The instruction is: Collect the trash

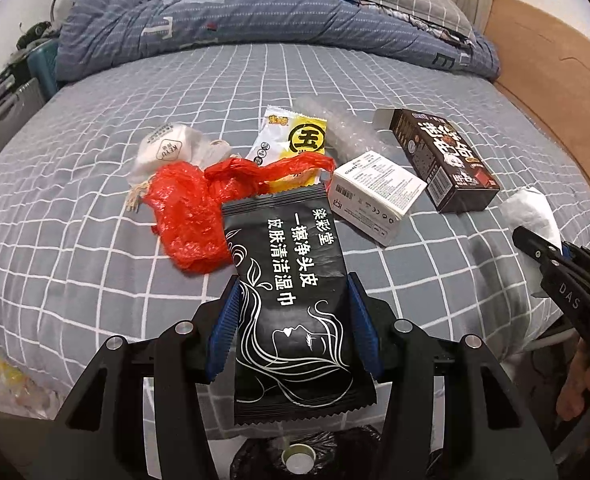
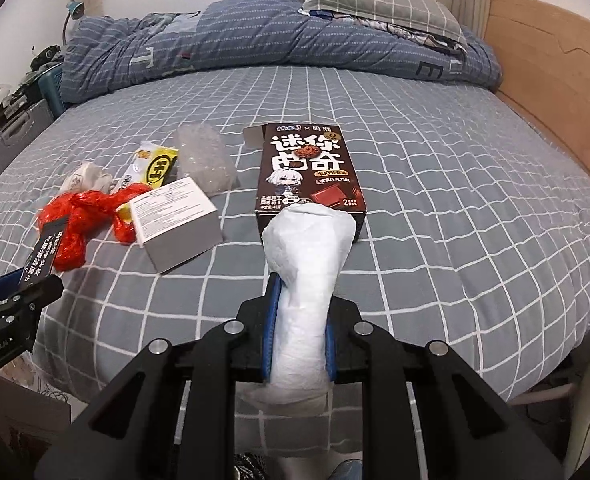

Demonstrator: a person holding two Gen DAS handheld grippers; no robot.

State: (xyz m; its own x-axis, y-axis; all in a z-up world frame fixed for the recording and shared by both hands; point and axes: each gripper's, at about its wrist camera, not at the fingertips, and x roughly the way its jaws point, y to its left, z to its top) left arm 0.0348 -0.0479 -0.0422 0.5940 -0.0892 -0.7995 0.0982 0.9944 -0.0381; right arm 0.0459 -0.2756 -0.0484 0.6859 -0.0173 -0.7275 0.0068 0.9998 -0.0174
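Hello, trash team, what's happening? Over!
Left gripper shut on black packet. Right gripper shut on white tissue. Boxes, red bag, mask left on bed. Nothing blocking.

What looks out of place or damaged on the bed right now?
Loose trash litters the checked sheet: a crumpled red plastic bag, used face mask, yellow snack wrapper and bubble wrap. The dark cookie box lies flat, its far end flap open. Nothing looks spilled.

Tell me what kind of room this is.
Most likely a bedroom. The trash lies on a bed with a grey checked sheet, a rumpled blue quilt and a pillow sit at its far end, and a wooden headboard runs along one side.
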